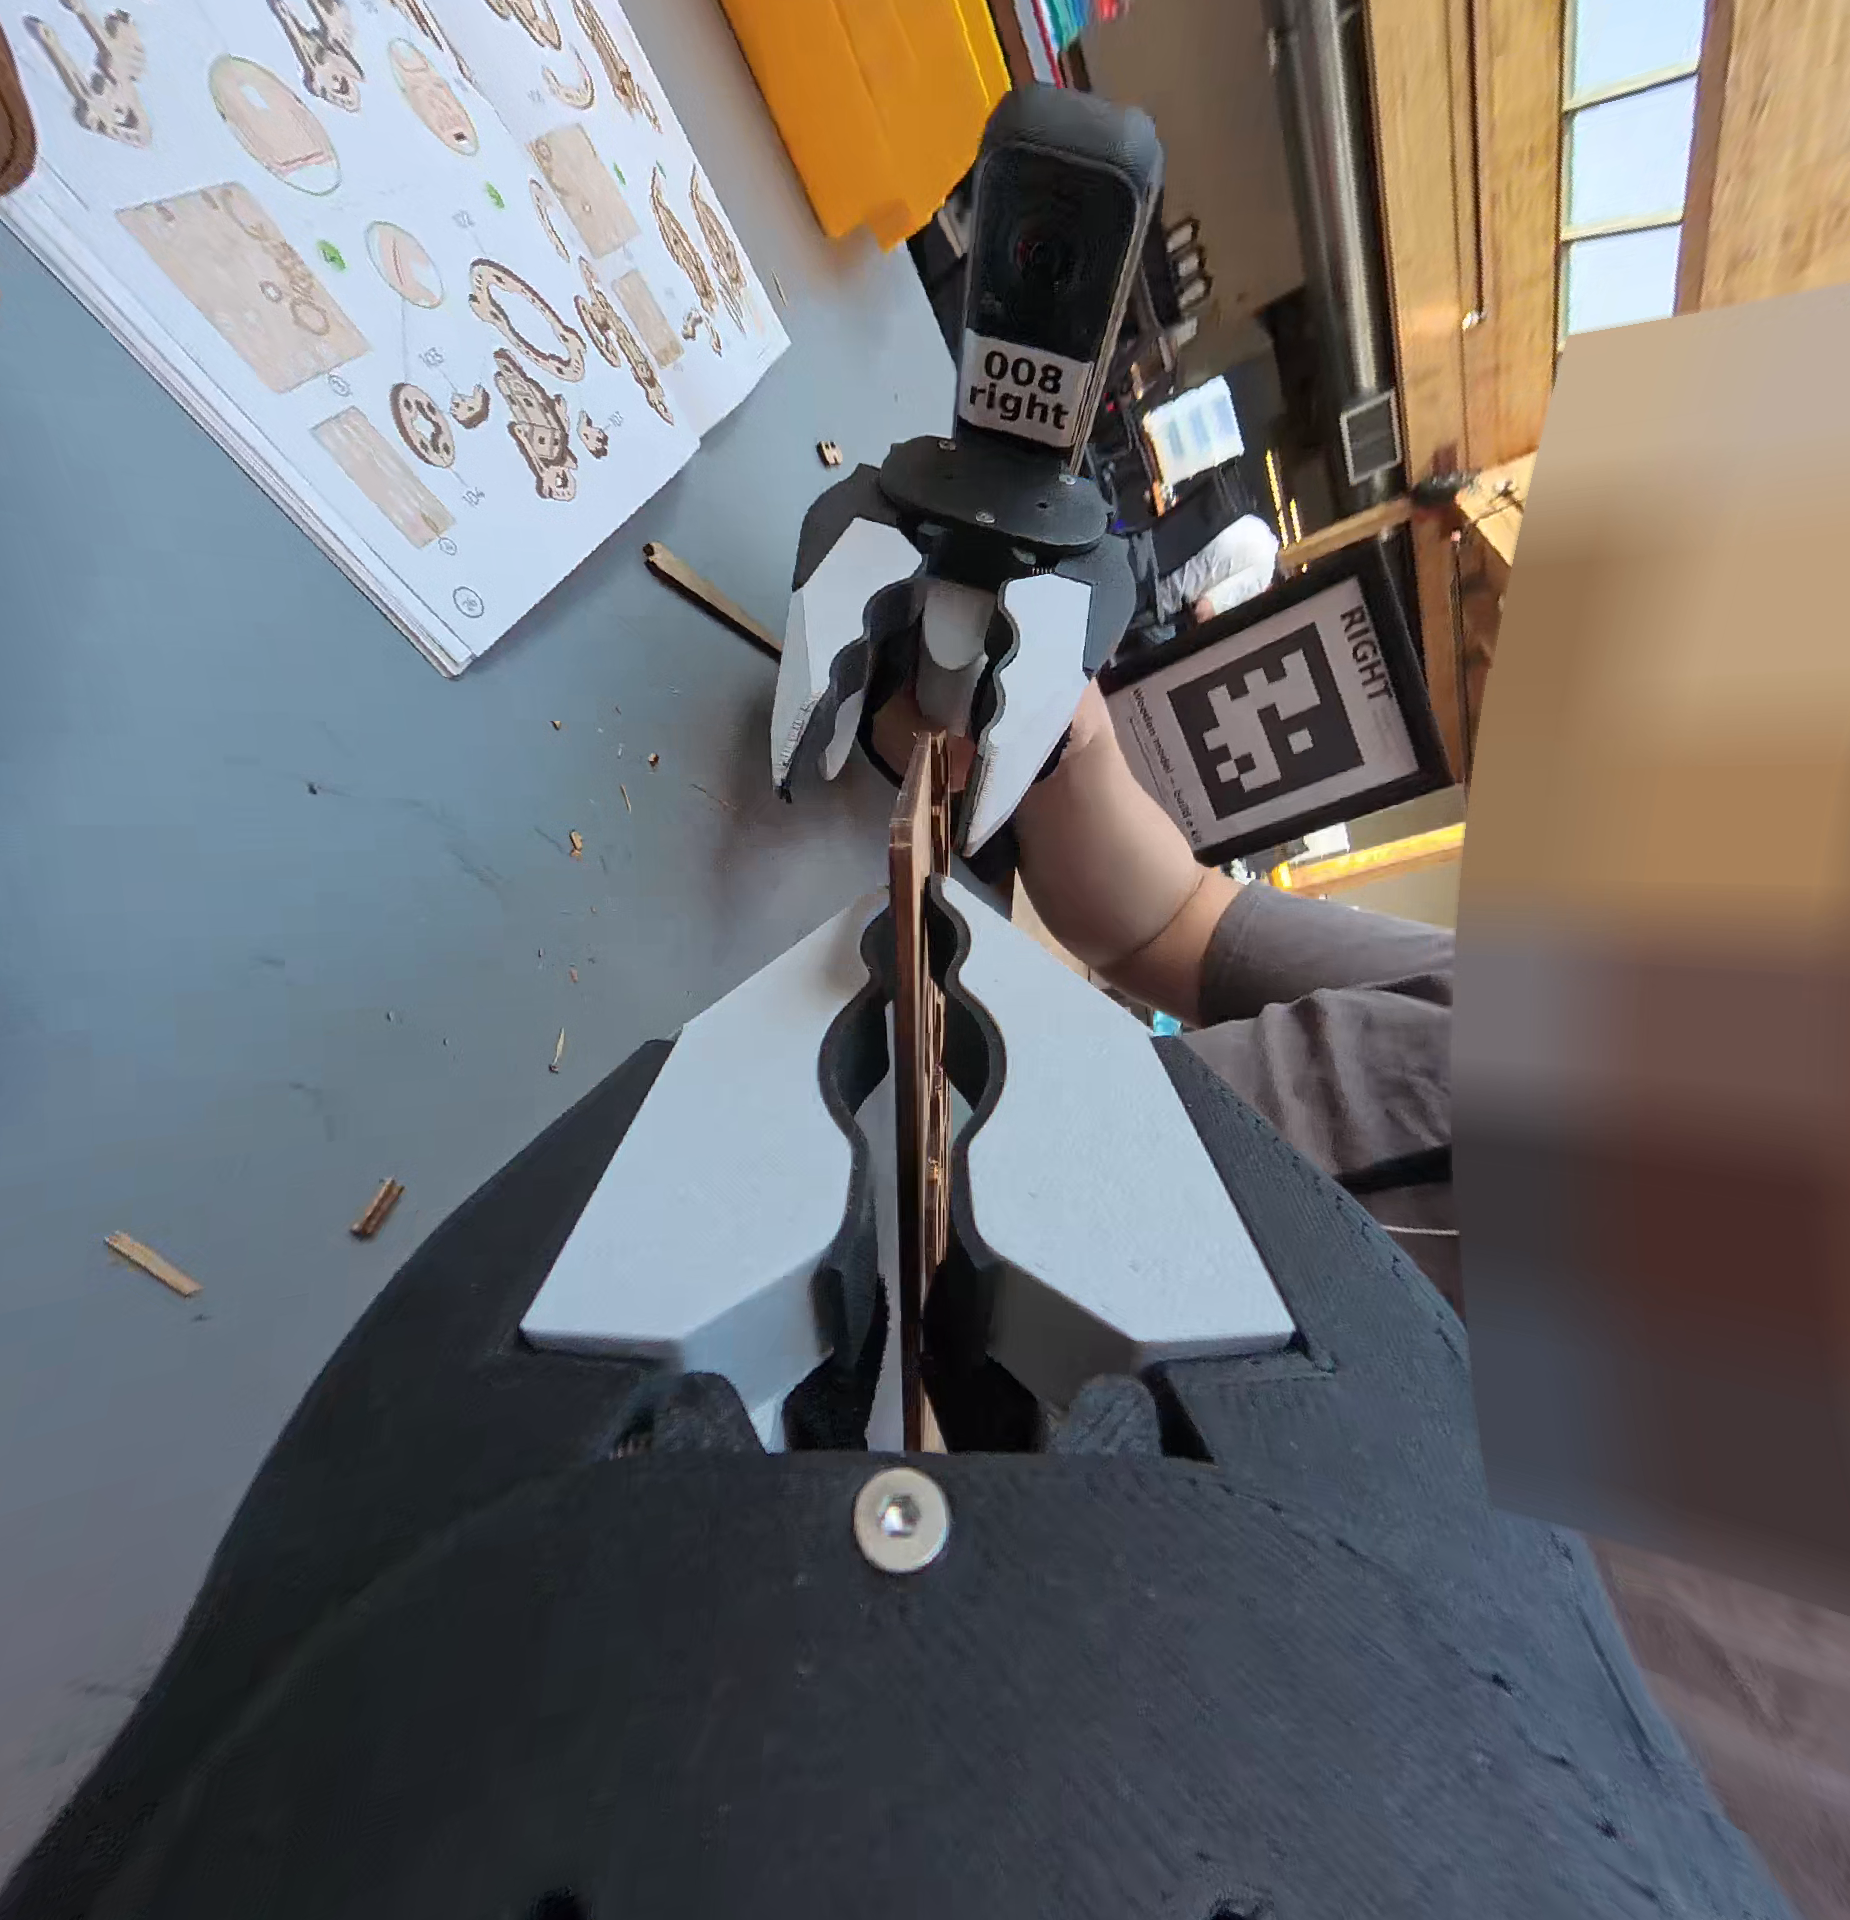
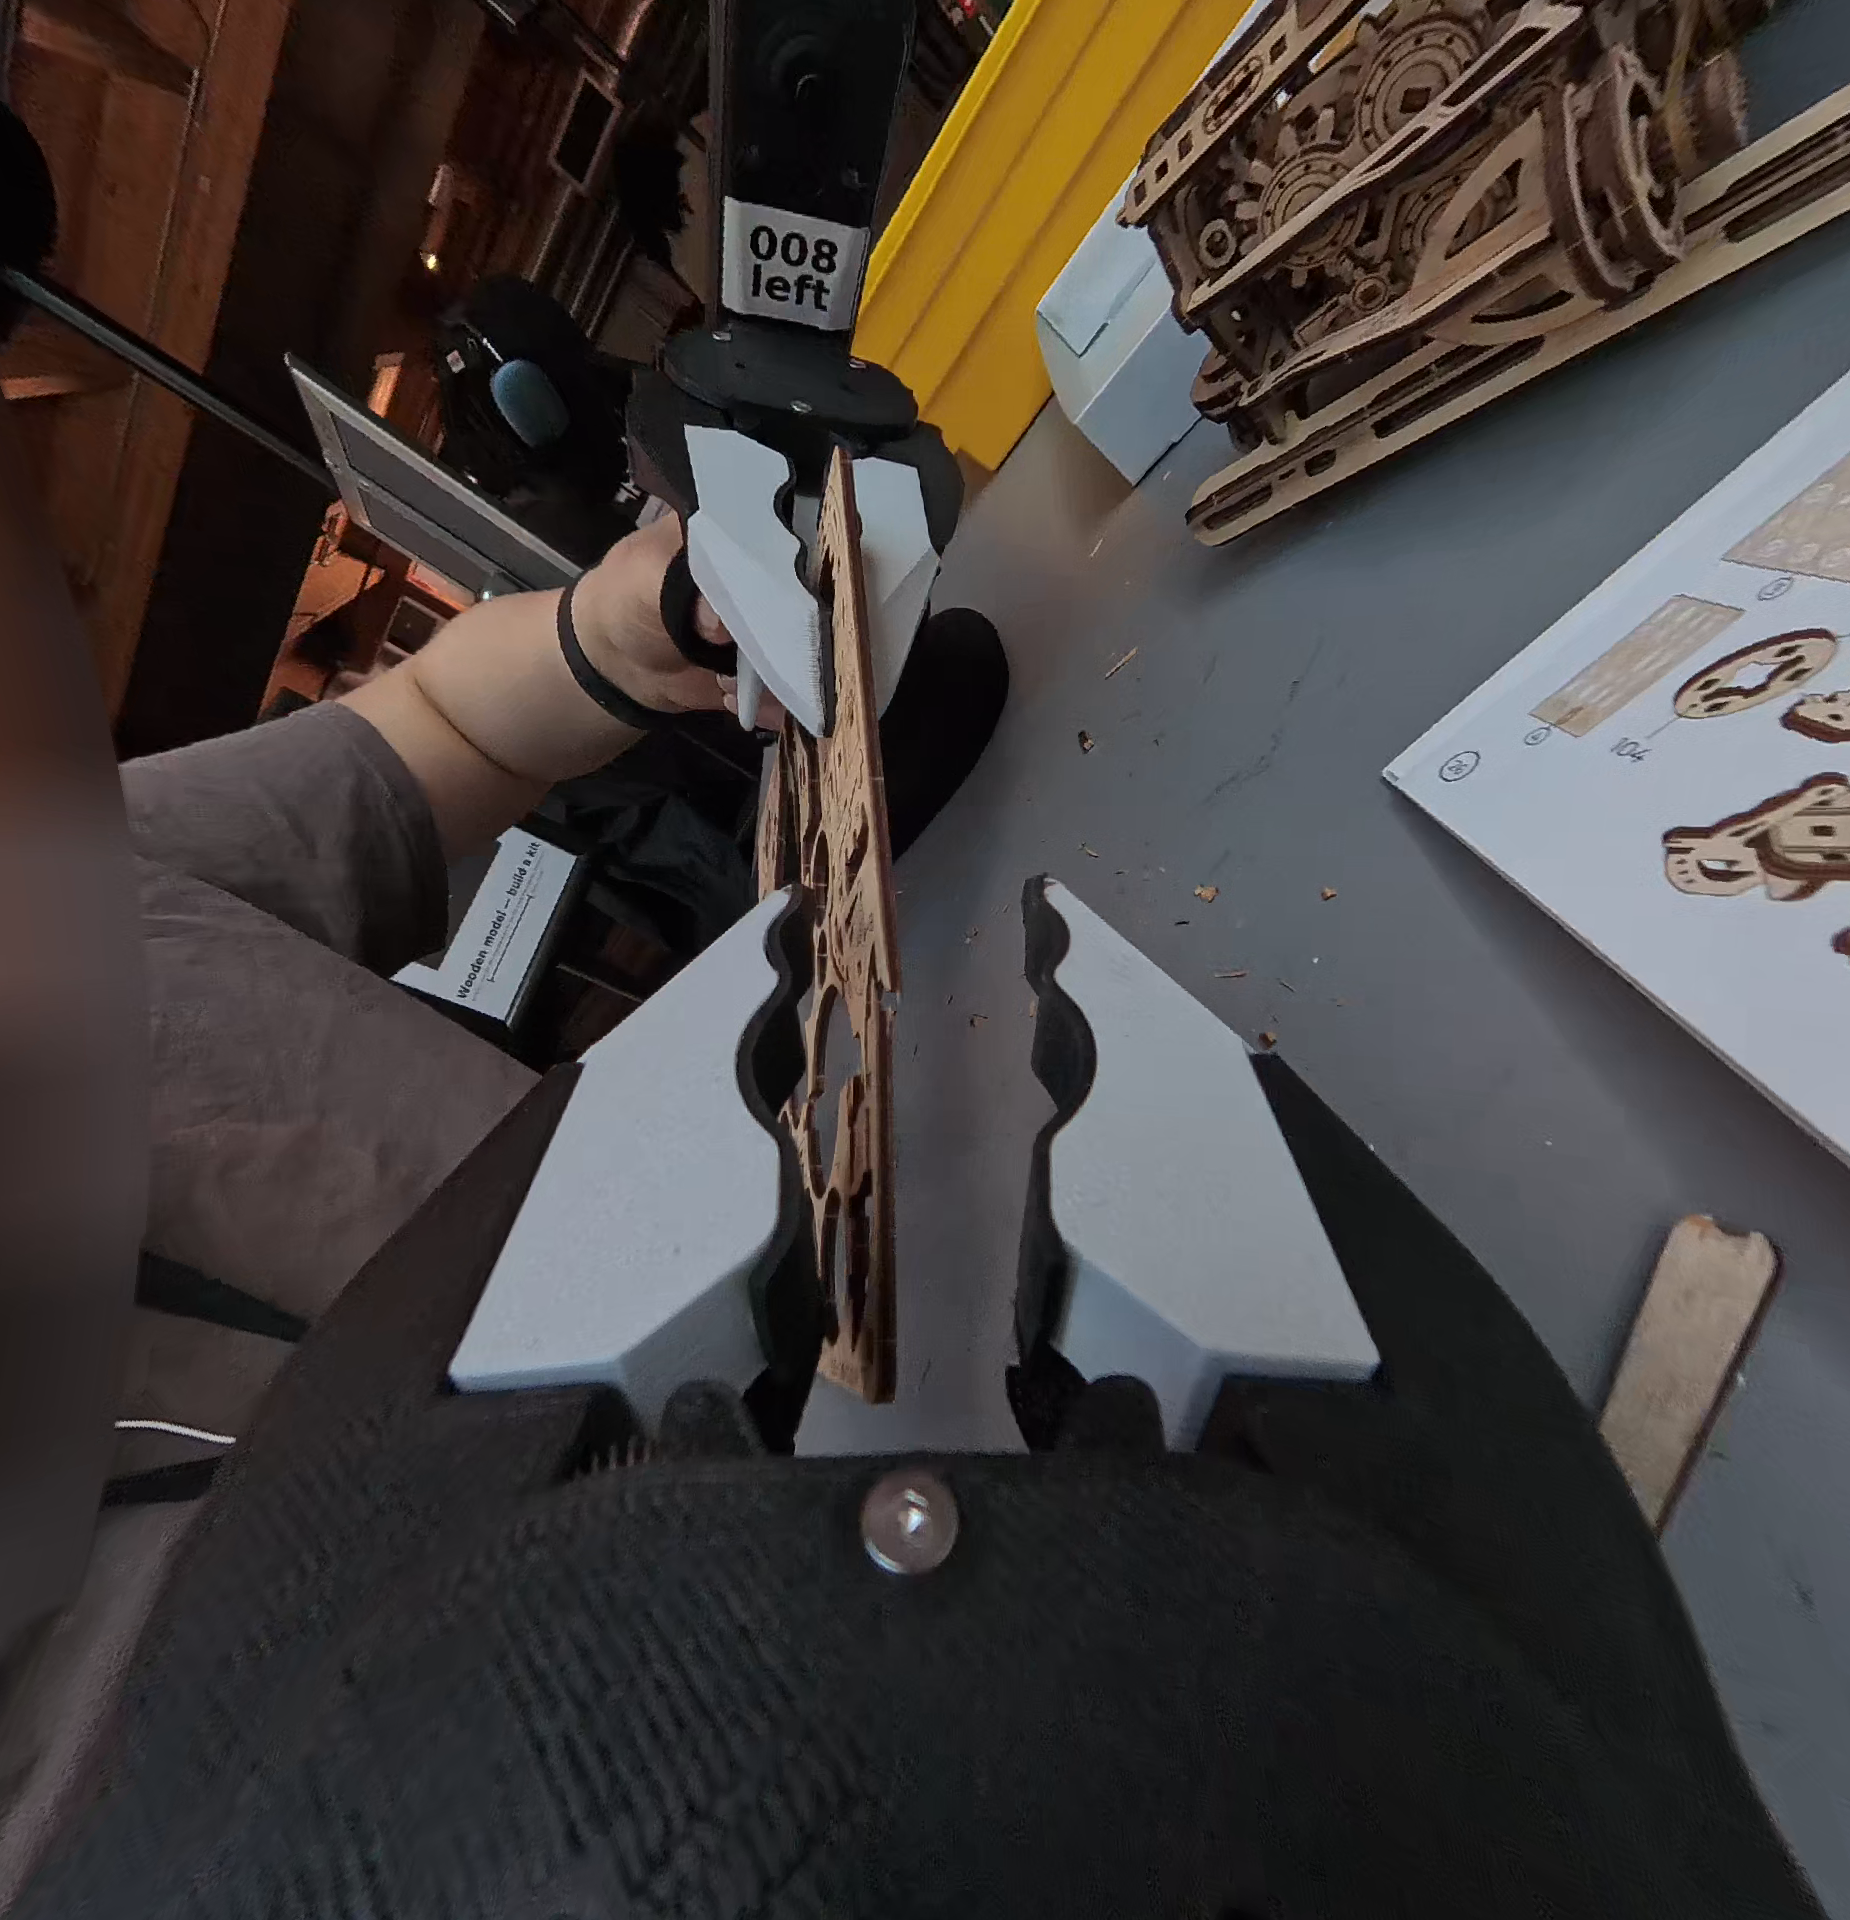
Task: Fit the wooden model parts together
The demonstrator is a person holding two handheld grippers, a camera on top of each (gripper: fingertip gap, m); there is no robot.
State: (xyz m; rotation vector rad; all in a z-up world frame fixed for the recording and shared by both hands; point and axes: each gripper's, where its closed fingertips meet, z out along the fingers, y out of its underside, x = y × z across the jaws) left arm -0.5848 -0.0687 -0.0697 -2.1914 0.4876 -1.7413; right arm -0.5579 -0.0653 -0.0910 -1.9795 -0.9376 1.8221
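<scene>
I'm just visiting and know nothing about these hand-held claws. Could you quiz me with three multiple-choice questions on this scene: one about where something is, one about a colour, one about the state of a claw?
1. Where is the thin wooden sheet?
A. Flat on the table
B. Held on edge between the two grippers
C. Inside the yellow bin

2. What colour is the bin beyond the left gripper?
A. Yellow
B. Green
C. Red

3. How do the right gripper's jaws stand?
A. Shut on the sheet
B. Open, with a gap on one side of the sheet
C. Shut on nothing

Answers:
1 B, the sheet runs on edge from the left gripper's fingers toward the right gripper, above the grey table.
2 A, its walls are plainly yellow.
3 B, the right wrist view shows one finger well apart from the sheet.
</scene>
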